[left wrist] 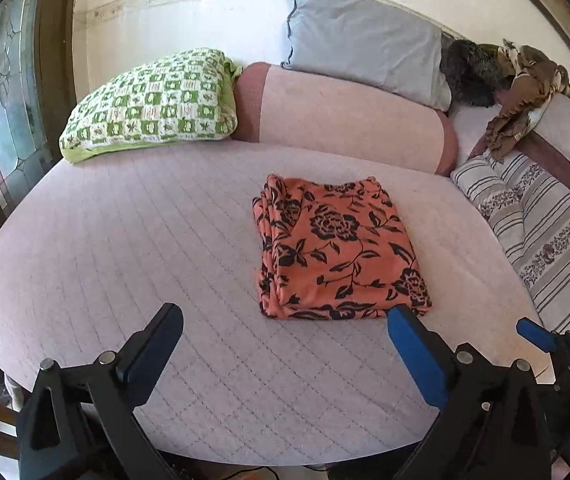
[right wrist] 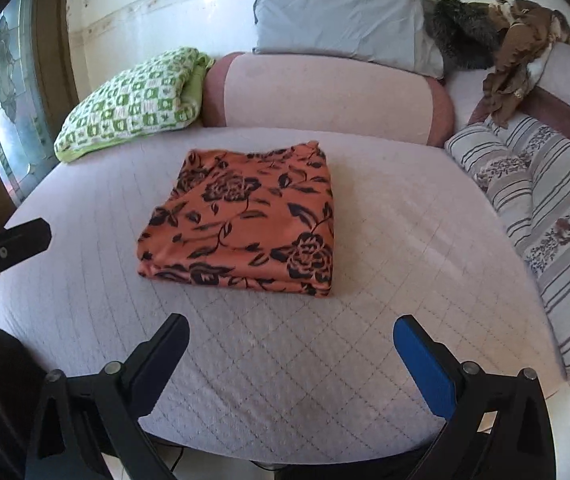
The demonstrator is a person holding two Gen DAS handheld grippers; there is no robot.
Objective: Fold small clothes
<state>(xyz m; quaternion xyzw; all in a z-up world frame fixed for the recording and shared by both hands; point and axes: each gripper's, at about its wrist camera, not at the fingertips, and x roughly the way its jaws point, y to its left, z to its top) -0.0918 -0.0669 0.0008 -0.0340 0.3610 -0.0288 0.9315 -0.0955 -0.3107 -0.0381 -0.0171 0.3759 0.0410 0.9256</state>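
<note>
An orange cloth with black flowers (left wrist: pixel 339 250) lies folded into a flat square on the pale quilted mattress (left wrist: pixel 125 240); it also shows in the right wrist view (right wrist: pixel 245 220). My left gripper (left wrist: pixel 285 316) is open and empty, held just in front of the cloth's near edge, its blue finger (left wrist: pixel 417 352) close to the near right corner. My right gripper (right wrist: pixel 291 328) is open and empty, a little nearer than the cloth. A finger of the right gripper (left wrist: pixel 537 334) shows at the right edge of the left wrist view. A black finger of the left gripper (right wrist: pixel 9 244) shows at the left of the right wrist view.
A green checked pillow (left wrist: pixel 153 104), a pink bolster (left wrist: pixel 345 116) and a grey-blue pillow (left wrist: pixel 365 44) lie at the head of the mattress. Striped floral cushions (left wrist: pixel 545 232) line the right side. Brown and dark clothes (left wrist: pixel 517 88) are heaped at the back right. A window (left wrist: pixel 1 100) is on the left.
</note>
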